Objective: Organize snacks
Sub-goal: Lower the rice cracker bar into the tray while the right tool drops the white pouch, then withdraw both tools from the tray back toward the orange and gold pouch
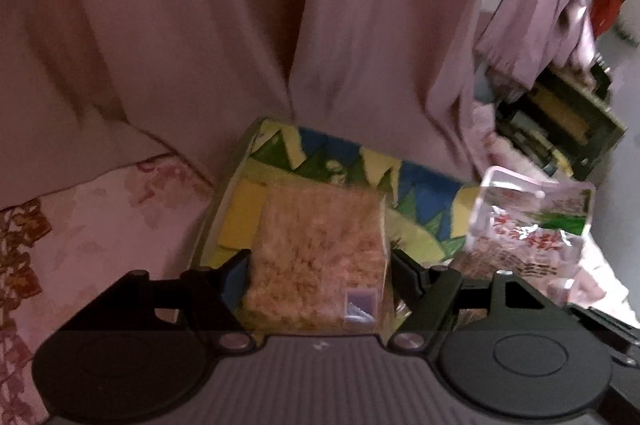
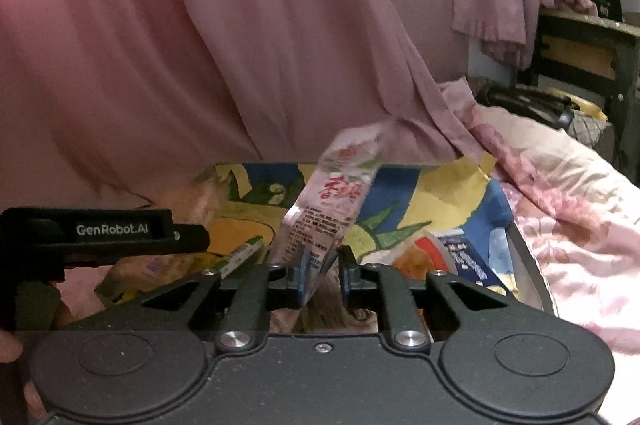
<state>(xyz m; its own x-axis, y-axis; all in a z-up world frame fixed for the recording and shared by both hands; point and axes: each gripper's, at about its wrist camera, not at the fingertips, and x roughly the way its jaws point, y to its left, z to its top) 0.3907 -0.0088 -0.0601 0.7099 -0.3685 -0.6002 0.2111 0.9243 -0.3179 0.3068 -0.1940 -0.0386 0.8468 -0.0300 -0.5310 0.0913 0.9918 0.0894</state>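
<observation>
My left gripper (image 1: 318,259) is shut on a clear pack of orange-pink flaky snack (image 1: 320,249) and holds it over a colourful blue, yellow and green tray (image 1: 360,161). My right gripper (image 2: 322,265) is shut on the lower end of a clear pink-printed snack bag (image 2: 332,201), which stands tilted above the same tray (image 2: 400,201). That bag also shows at the right of the left wrist view (image 1: 528,221). The left gripper's body (image 2: 100,231) shows at the left of the right wrist view.
The tray lies on a pink floral bedcover (image 2: 580,225). Pink curtains (image 1: 240,25) hang right behind it. Other packets lie in the tray: a green-edged one (image 2: 240,255) and a blue and orange one (image 2: 452,257). A dark shelf unit (image 1: 560,121) stands at the right.
</observation>
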